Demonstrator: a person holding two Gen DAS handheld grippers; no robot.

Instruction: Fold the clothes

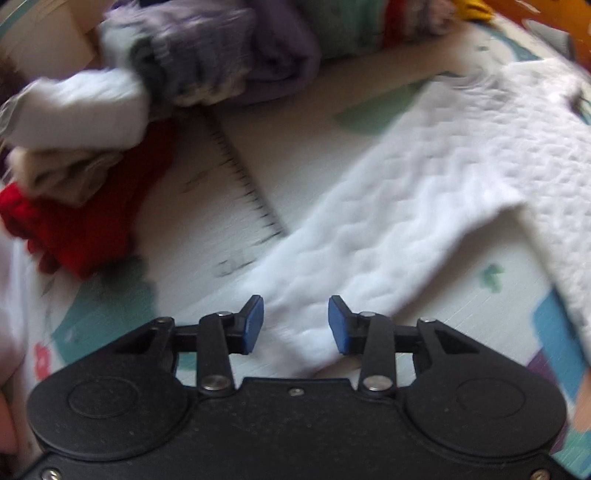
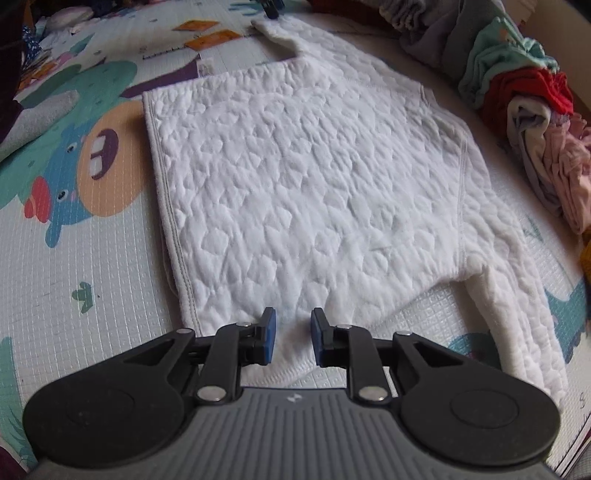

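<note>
A white quilted sweater (image 2: 306, 173) lies spread flat on a cartoon play mat (image 2: 74, 258). In the left wrist view one sleeve (image 1: 369, 236) stretches toward me. My left gripper (image 1: 295, 323) is open with the sleeve's cuff end lying between its blue pads; the view is motion-blurred. My right gripper (image 2: 293, 338) is open, its pads either side of the sweater's near side edge, beside the other sleeve (image 2: 517, 295). The left gripper's tip (image 2: 271, 7) shows at the far sleeve end.
A pile of unfolded clothes, red, purple, white and green (image 1: 147, 92), lies along the mat's far side. The same pile (image 2: 524, 96) runs along the right in the right wrist view. A printed ruler (image 1: 243, 173) marks the mat.
</note>
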